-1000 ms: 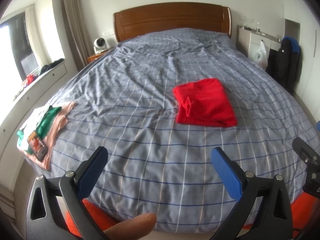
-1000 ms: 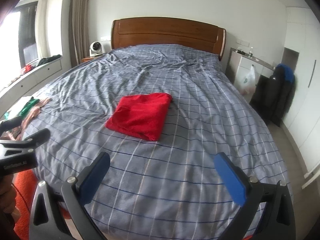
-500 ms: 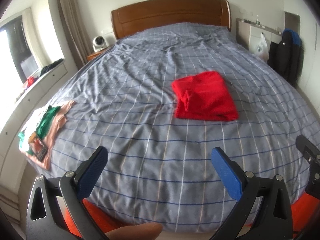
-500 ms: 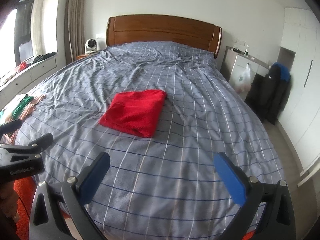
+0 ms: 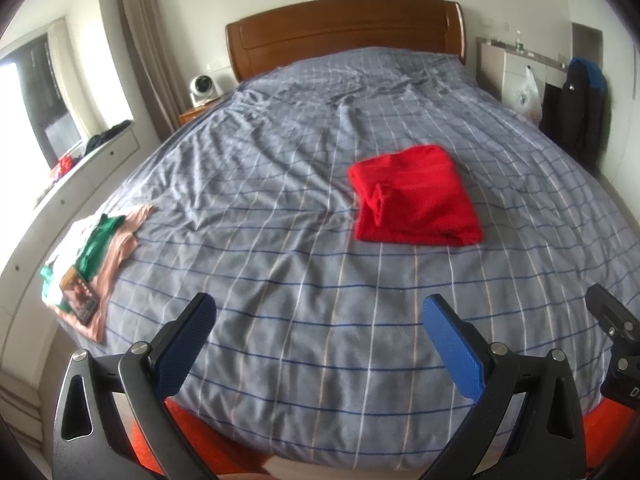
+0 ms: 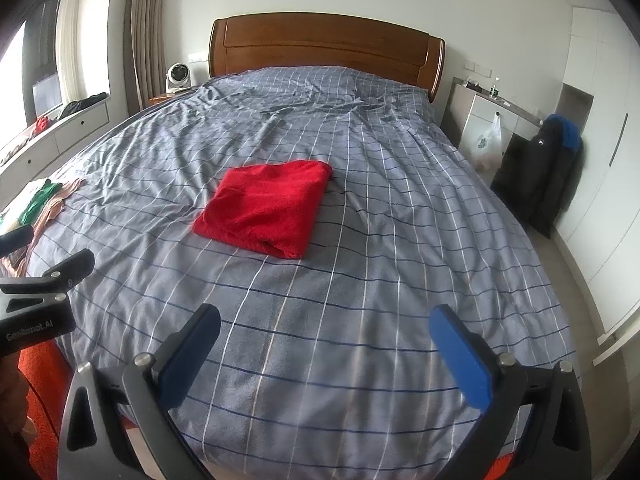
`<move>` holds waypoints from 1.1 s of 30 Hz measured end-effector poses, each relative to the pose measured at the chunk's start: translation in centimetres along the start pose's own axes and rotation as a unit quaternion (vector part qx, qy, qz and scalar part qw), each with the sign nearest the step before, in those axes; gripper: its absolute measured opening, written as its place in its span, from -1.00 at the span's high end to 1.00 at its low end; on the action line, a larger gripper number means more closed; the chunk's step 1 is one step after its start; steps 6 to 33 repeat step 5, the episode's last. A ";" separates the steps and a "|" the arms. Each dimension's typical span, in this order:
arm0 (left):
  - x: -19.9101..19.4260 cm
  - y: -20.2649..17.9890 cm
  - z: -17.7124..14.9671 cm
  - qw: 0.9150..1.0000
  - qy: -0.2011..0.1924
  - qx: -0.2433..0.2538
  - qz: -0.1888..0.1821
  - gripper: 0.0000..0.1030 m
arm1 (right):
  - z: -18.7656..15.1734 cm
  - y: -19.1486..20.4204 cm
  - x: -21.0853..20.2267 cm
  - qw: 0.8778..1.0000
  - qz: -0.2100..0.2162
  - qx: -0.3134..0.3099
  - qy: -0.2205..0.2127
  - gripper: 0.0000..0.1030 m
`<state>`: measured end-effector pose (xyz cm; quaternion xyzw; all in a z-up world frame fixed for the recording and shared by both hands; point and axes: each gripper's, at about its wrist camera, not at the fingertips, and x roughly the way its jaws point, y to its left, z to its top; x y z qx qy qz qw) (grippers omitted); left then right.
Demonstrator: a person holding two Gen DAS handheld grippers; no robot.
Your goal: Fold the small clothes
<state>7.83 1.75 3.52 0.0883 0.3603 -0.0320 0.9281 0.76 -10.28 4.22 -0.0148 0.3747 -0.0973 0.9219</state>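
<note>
A: Jaws first. Left gripper (image 5: 318,322): blue pads spread wide, nothing between them. Right gripper (image 6: 324,334): same, fully released, empty

B: What lies past them?

A: Checked grey bedspread (image 6: 360,280) directly beyond both pairs of fingers. Red garment (image 6: 266,208) further up, near mid-bed, well apart from either gripper. It lies flat and already folded into a rough rectangle, with a doubled edge at the near side and a small tuck on its left flank in the left wrist view (image 5: 416,204)

B: Handling estimate?

A: Judged light, soft, limp, likely fleecy or knit; no stiffness, so it will sag if lifted by one point. Layers may slide apart. Best hold: two corners of one short edge, one gripper each, pinching all layers together

B: Anything else out there?

A: Pile of clothes (image 5: 86,256), green on peach, at the left edge of the bed, something flat and dark on top; next candidates, probably

B: Pose?

A: Both grippers level, side by side at the foot of the bed, pointing toward the headboard (image 6: 326,50), held above the spread, not touching it
</note>
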 end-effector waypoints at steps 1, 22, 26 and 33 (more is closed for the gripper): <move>0.0 0.0 0.0 1.000 -0.002 0.000 0.001 -1.00 | 0.0 0.0 0.1 1.000 0.000 0.001 0.001 -0.99; -0.1 -0.2 0.1 1.000 -0.009 0.003 0.004 -1.00 | 0.0 -0.3 0.3 1.000 -0.001 0.004 0.003 -0.99; -0.1 -0.2 0.1 1.000 -0.009 0.003 0.004 -1.00 | 0.0 -0.3 0.3 1.000 -0.001 0.004 0.003 -0.99; -0.1 -0.2 0.1 1.000 -0.009 0.003 0.004 -1.00 | 0.0 -0.3 0.3 1.000 -0.001 0.004 0.003 -0.99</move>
